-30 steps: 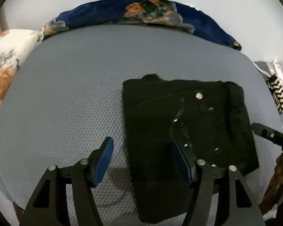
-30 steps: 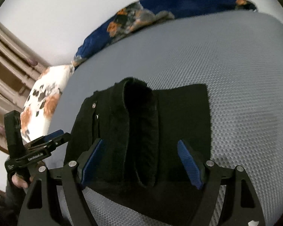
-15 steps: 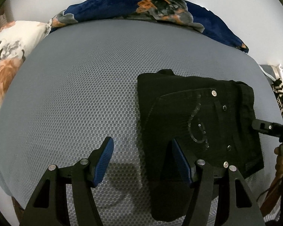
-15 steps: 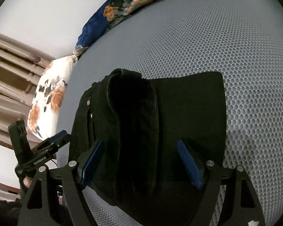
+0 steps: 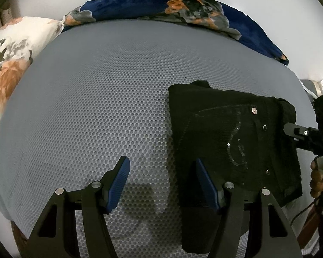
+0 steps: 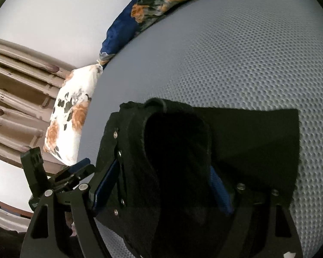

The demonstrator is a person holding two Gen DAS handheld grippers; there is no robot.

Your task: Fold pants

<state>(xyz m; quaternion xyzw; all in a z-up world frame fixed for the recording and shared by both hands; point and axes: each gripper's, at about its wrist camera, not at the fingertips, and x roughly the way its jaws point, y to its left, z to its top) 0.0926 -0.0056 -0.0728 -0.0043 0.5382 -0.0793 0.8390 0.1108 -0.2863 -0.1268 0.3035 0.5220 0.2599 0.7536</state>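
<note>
Grey honeycomb mattress (image 5: 97,99) is mostly bare, with the black pants (image 5: 232,139) already a compact folded stack on it. Left gripper (image 5: 161,182) hovers at the stack's left edge, open and empty. Right gripper (image 6: 159,189) has crept closer, jaws wide astride the raised fold, not squeezing yet. Probably the final fold.

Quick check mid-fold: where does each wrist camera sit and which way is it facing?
Left wrist: on the left tongs, looking down across the grey bed; pants lie right; the right tongs and a hand show at the right edge.
Right wrist: on the right tongs, close above the pants; the left tongs show at left.
Shared: pants, bed, floral pillow, blue blanket.
</note>
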